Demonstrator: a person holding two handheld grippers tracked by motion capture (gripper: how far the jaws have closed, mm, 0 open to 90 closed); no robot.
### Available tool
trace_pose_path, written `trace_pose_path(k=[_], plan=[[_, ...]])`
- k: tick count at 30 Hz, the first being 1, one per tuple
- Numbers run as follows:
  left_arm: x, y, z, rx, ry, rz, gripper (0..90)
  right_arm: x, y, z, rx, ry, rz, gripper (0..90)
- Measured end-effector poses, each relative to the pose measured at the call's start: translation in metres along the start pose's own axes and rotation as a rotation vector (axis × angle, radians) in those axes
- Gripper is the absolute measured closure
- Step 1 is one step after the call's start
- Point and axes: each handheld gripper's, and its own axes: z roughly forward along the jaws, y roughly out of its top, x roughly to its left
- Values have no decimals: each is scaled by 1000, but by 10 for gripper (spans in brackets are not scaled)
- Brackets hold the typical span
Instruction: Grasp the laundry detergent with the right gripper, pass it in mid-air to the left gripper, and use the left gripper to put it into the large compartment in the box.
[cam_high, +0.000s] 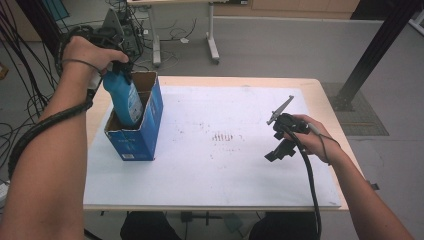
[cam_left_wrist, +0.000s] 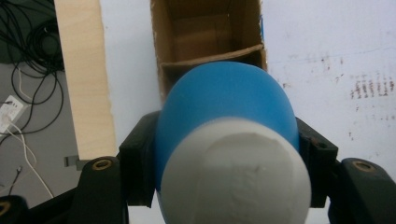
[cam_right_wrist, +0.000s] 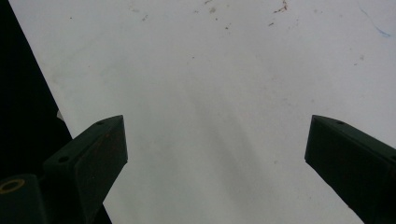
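Grey floor, cables at left, a second table behind; in front, a wooden table (cam_high: 320, 100) under a stained white sheet (cam_high: 225, 165).

Left gripper (cam_high: 119, 67): mostly hidden by the hand in the high view, only dark jaw parts showing at the bottle's top. In the left gripper view both jaws press the shoulders of a blue bottle (cam_left_wrist: 226, 107), one on each side, clamped firm. The white cap (cam_left_wrist: 236, 175) sits nearest the camera, its lower edge cut off by the frame.

Bottle: long axis runs straight out from the jaws, cap toward the hand, base away. In the high view it stands nearly upright, leaning slightly, base down inside the near cell of the box (cam_high: 135, 137). Its bottom is hidden by the box wall. Beyond the bottle, past the jaws, a cardboard divider and a second, open cell.

Right gripper (cam_right_wrist: 215, 154): jaws spread wide, nothing between them, only bare sheet ahead. In the high view it is held low over the sheet, well apart from the box.
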Motion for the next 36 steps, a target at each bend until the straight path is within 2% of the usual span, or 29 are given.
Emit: trace_pose_path(k=[12,23,36], plan=[[2,-8,37,28,-5,-10,377,0,0,2,3,1,-1,52],[-3,-11,57,32,-1,-11,378,2,2,4,3,7,-12,53],[-9,-16,77,14,-1,-15,377,3,2,5,2,6,-10,54]])
